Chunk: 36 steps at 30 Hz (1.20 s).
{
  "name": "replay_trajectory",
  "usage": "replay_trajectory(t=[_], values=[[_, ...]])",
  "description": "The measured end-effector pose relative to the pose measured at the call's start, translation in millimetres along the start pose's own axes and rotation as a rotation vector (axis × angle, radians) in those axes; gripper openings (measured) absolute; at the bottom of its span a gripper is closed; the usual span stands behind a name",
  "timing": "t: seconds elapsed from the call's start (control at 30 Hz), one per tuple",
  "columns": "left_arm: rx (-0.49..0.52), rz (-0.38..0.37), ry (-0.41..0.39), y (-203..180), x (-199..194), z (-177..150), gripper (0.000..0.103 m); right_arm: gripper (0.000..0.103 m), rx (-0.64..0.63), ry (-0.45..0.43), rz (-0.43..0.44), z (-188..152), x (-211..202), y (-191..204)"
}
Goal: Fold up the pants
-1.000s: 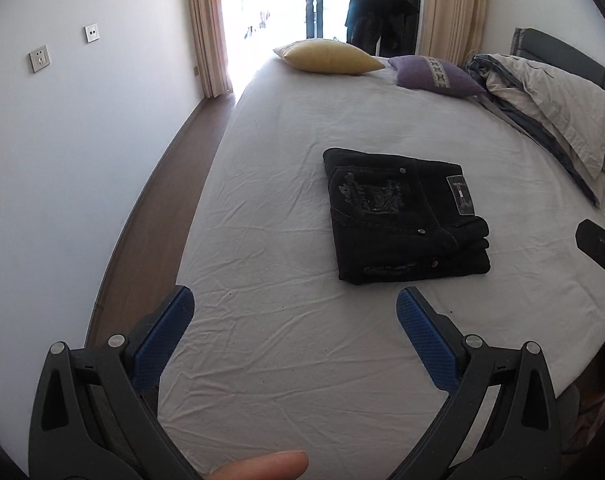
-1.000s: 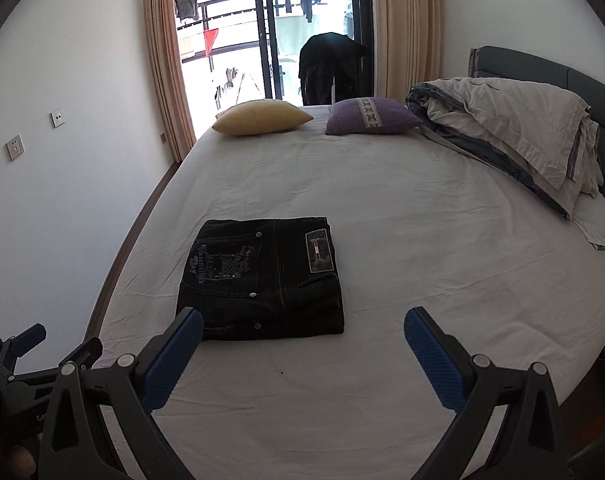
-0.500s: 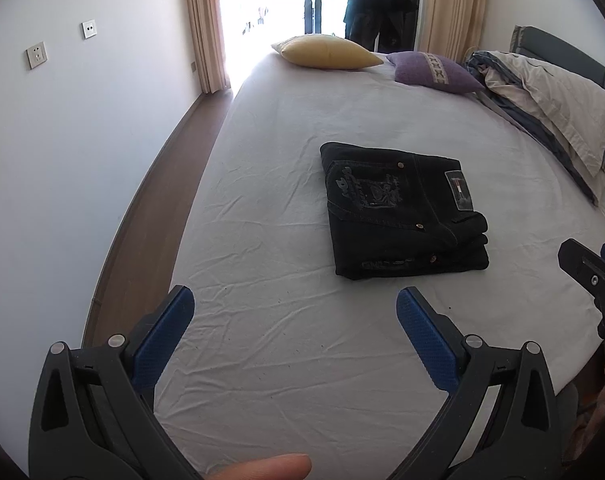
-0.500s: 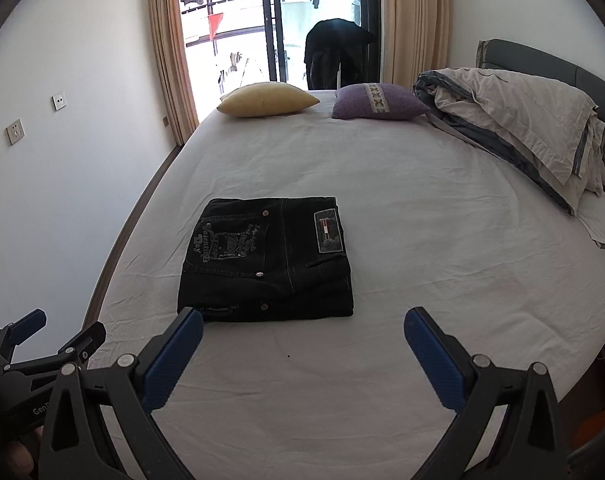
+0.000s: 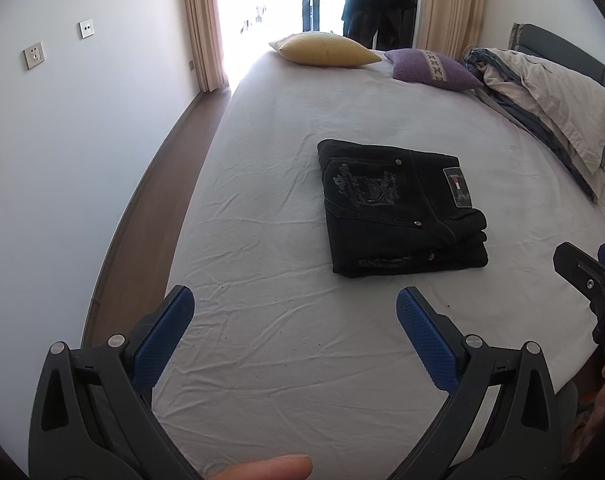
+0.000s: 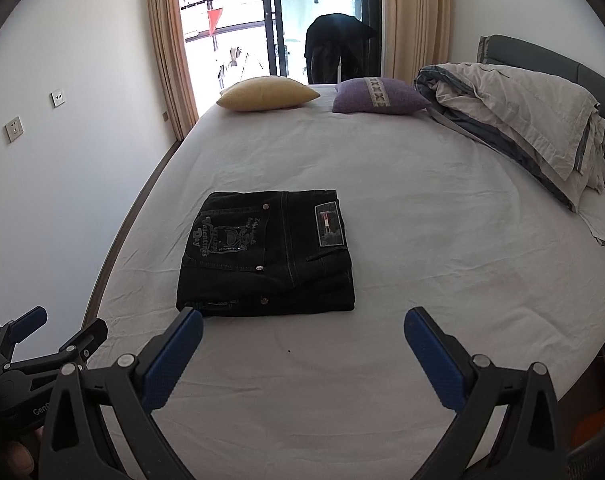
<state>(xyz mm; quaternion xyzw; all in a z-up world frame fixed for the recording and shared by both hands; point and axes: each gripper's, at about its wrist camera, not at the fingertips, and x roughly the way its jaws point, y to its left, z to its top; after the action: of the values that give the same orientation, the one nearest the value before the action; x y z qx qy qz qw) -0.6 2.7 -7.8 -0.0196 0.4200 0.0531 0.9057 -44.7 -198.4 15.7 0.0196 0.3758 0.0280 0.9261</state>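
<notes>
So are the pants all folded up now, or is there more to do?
They look done. The black pants lie in a neat stacked rectangle on the white bed sheet, pocket side up. Nothing is in hand: the left tongs and the right tongs are both open, empty, and off the pants. From what shows, no folding is left, maybe just a little tidying.
</notes>
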Motion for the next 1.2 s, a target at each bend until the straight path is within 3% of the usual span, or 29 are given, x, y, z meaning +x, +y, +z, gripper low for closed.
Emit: replay_trajectory(t=[1.2], values=[[-0.002, -0.006, 0.015, -3.2, -0.2, -7.8, 0.103, 0.103, -0.006, 0.015, 0.006, -7.6, 8.0, -0.1]])
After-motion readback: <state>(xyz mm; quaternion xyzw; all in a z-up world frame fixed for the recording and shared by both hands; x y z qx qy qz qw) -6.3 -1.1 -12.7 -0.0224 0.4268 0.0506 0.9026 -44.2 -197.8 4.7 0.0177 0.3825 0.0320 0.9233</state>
